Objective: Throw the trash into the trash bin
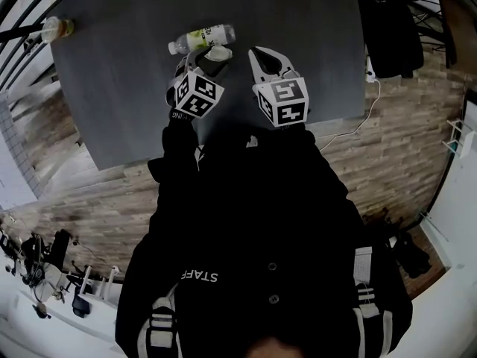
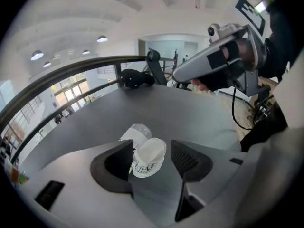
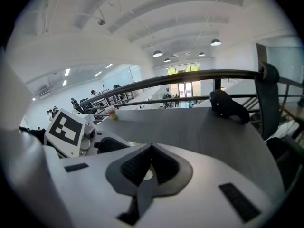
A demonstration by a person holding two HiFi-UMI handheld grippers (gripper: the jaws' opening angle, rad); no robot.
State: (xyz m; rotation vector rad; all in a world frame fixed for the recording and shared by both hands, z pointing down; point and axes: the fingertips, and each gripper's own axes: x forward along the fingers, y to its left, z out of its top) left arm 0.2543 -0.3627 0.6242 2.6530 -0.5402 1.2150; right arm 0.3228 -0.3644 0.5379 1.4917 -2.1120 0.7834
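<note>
Ahead lie 1 bottle [image 1: 201, 38] and 1 cup [image 1: 218, 52].

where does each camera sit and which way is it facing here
Head view: on the person's head, steeply down at the grey table; jacket, left tongs, right tongs show.
Left gripper view: on the left tongs, along open jaws at white cup and bottle; right tongs show.
Right gripper view: on the right tongs, over shut jaws across the table; left marker cube shows.
Shared: head and left gripper views both see cup and bottle.
</note>
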